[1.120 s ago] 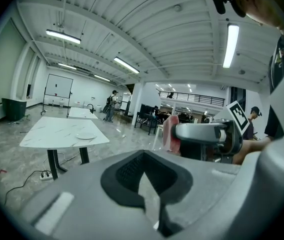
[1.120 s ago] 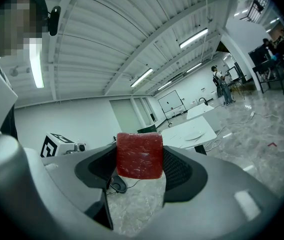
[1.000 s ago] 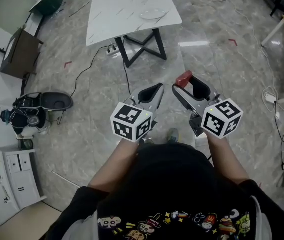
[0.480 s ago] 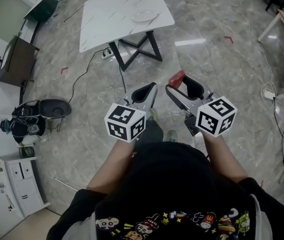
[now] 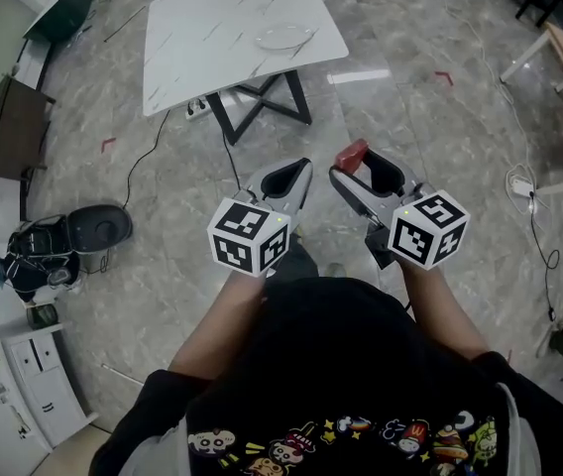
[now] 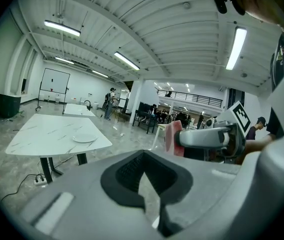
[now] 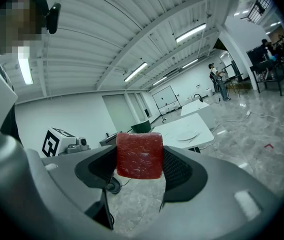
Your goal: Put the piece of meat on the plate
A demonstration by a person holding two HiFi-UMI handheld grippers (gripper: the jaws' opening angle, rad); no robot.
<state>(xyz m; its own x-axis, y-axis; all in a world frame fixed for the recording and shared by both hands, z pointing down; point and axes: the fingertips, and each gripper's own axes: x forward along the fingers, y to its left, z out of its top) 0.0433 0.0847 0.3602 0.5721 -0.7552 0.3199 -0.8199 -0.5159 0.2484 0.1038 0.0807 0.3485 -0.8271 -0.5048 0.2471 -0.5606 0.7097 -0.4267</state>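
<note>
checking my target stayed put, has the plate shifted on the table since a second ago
No. The plate lies by the same corner of the table.

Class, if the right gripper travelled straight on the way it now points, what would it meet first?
Nothing close: the right gripper, shut on the meat, aims roughly at the white table, probably met first, though depth is unclear.

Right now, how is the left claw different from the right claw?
The left claw is shut and empty; the right claw is shut on the red piece of meat. The left claw's tips touch; the right claw's are held apart by the meat. Both face the white table.
</note>
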